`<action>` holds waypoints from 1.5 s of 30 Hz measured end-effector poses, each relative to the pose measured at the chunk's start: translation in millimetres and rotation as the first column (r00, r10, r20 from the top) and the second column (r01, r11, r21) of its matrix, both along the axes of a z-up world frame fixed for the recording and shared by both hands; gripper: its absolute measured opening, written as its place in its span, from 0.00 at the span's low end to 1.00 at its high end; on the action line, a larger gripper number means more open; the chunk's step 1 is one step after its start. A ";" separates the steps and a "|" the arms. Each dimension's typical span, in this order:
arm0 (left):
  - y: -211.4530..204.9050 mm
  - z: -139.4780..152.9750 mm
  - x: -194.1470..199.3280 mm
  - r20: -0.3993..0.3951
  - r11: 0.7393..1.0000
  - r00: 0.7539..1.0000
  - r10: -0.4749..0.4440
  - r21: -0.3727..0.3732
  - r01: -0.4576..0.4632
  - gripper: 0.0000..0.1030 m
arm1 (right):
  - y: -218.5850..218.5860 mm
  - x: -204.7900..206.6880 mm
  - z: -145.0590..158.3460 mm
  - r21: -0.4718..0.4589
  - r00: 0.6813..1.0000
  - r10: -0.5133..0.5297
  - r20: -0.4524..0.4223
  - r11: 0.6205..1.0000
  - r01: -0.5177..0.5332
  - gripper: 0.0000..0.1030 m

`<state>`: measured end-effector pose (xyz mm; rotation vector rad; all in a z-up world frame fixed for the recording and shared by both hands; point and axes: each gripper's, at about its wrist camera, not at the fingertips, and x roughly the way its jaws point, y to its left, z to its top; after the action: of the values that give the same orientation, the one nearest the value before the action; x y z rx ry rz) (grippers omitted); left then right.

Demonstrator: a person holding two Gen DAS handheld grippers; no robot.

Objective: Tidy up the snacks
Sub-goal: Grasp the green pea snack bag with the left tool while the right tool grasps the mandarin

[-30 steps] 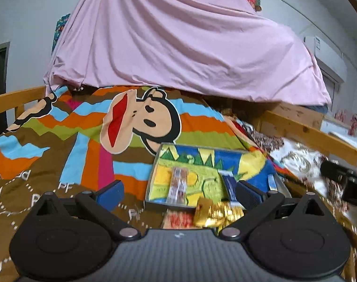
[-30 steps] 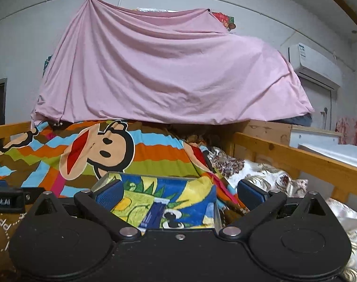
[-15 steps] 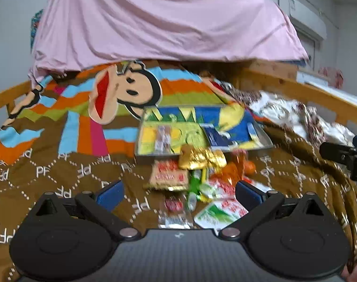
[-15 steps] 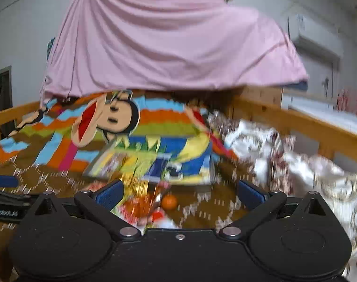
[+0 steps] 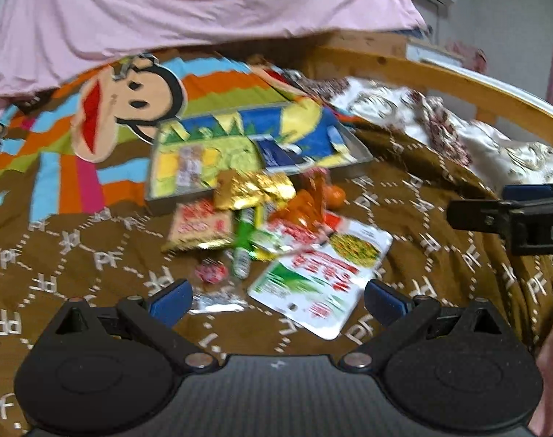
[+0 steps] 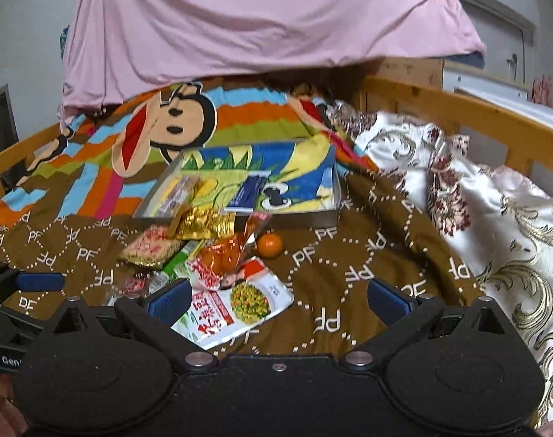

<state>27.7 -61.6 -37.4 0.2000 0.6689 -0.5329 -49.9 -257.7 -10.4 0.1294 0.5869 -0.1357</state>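
Left gripper [image 5: 278, 300] low over the bed, blue fingers [image 5: 171, 300] wide apart, nothing between them. Right gripper [image 6: 278, 298] low too, fingers [image 6: 387, 298] wide apart and empty. Each one seen at the edge of the other's view.

Just past the fingers, a heap of snacks on the brown blanket [image 5: 76, 266]. Nearest: a big white packet [image 5: 324, 276] with green and red print, lying flat. Beside it, on its left, a small clear wrapper [image 5: 218, 300] and a small red candy [image 5: 211, 273]. A green tube [image 5: 243, 247] sticking out from under the pile. Behind that, a pink and gold packet [image 5: 200, 227], and a red and white packet [image 5: 294, 231] partly under the rest. Further on, an orange bag [image 6: 225, 251] and a shiny gold bag [image 5: 254, 189] leaning on the tray's front edge. A little orange [image 6: 269, 245] alone on the blanket, just right of the pile, near the tray but not in it.

Behind the heap, a flat tray [image 6: 298, 218] with a cartoon picture inside. In it already: a long snack bar [image 5: 189, 167] on the left and a dark blue packet [image 6: 245, 191] in the middle.

Far back: a monkey face [image 6: 178, 123] on the stripy part of the blanket, a white flowery quilt [image 6: 495, 211] on the right, a wooden bed rail [image 6: 458, 105], and a big pink sheet [image 6: 258, 18] hanging over it all. Left view rather blurry.
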 end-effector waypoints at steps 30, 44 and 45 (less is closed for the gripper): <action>-64.8 -73.3 93.7 -0.187 0.917 0.919 -0.346 0.139 0.374 0.99 | -36.6 132.0 -48.4 -0.110 0.865 0.447 -0.226 0.871 -0.479 0.99; -77.8 -82.8 114.5 -0.209 0.880 0.876 -0.434 0.109 0.462 1.00 | -39.1 170.8 -64.3 -0.134 0.853 0.484 -0.198 0.848 -0.512 0.84; -77.7 -82.7 114.7 -0.211 0.884 0.879 -0.428 0.106 0.456 1.00 | -37.3 173.7 -65.7 -0.143 0.851 0.487 -0.199 0.844 -0.516 0.82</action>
<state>142.4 -139.3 -120.1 0.4614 0.8496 -0.9519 123.7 -295.1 -76.1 -0.2288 0.7428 0.3154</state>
